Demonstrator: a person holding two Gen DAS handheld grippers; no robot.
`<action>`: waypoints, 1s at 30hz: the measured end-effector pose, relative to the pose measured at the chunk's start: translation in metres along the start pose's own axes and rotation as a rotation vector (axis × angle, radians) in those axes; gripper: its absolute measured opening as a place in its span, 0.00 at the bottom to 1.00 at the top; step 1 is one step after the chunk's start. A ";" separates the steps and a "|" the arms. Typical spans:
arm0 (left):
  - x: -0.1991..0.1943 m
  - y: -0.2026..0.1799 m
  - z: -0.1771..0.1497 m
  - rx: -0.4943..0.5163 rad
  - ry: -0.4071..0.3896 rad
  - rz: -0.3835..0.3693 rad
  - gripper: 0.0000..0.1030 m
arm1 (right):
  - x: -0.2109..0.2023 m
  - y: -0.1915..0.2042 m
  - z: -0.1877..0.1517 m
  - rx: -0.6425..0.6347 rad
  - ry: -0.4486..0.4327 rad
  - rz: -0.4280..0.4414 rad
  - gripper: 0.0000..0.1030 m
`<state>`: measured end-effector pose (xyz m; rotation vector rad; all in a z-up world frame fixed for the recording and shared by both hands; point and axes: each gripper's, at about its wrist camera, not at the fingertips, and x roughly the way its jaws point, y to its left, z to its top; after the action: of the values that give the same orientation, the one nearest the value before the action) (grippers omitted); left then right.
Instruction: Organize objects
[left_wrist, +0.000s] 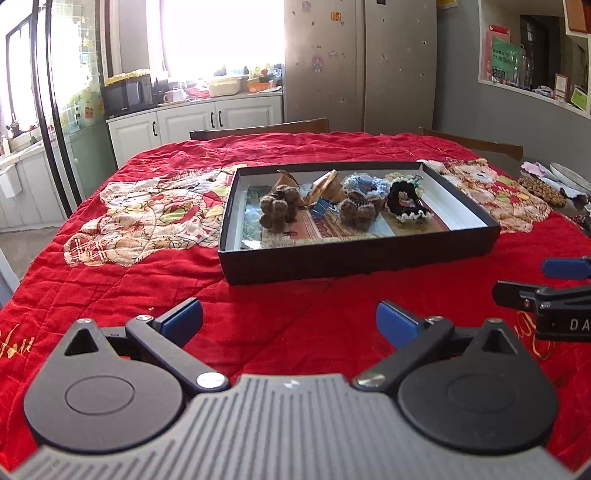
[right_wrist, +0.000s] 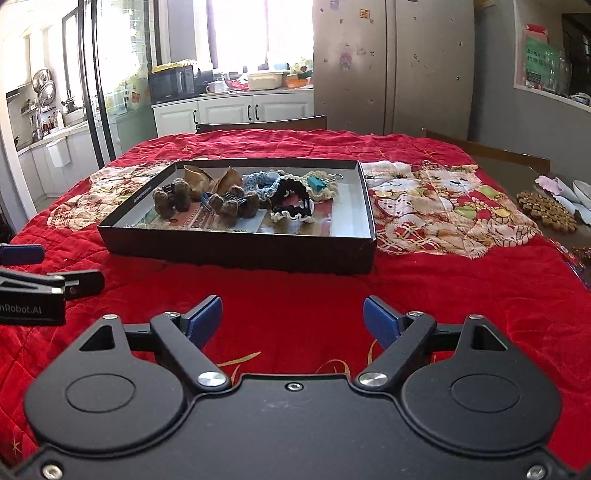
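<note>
From my seat at the controls I see a shallow black box (left_wrist: 354, 254) lying on the tabletop, which is covered by a quilted red cloth (left_wrist: 155, 280) with a shiny, puckered surface and patchwork panels of cartoon cats (right_wrist: 443, 206). The box has dark outer walls and pale inner walls, and printed paper lines its floor. Inside it sit the things being sorted, all clustered toward the far half: two tufted brown pompom-like pieces (left_wrist: 275, 210), one left of centre and one near the middle; two tan folded shapes with pointed tips (right_wrist: 207, 179) behind them; a blue crocheted piece (left_wrist: 364, 184); a black scrunchie with a white ruffled edge (right_wrist: 293, 201); and a cream knitted ring (right_wrist: 325, 186) with a small teal clip on it. The near strip of the box floor carries only the printed paper. Off the cloth to the right, a round mat of brown beads (right_wrist: 546, 210) lies beside white scalloped dishes. My left hand-held gripper (left_wrist: 290, 317) hovers over bare red cloth in front of the box, its blue-padded fingers spread wide with nothing between them. My right hand-held gripper (right_wrist: 293, 317) hangs beside it, also short of the box, its jaws wide apart and empty, the blue pads well clear of each other. Each one shows at the edge of the other's view.
</note>
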<state>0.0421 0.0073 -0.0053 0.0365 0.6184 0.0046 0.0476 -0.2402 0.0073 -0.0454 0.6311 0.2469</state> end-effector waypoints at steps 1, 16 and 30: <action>0.000 -0.001 -0.001 0.004 0.001 -0.001 1.00 | 0.000 0.000 -0.001 0.000 0.000 -0.003 0.82; -0.004 -0.010 -0.008 0.018 -0.008 0.008 1.00 | 0.003 0.001 -0.008 0.028 0.015 0.005 0.84; -0.006 -0.012 -0.008 0.020 -0.027 -0.001 1.00 | 0.004 0.002 -0.010 0.031 0.022 0.008 0.84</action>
<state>0.0322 -0.0041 -0.0085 0.0550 0.5911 -0.0031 0.0440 -0.2382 -0.0030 -0.0156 0.6573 0.2443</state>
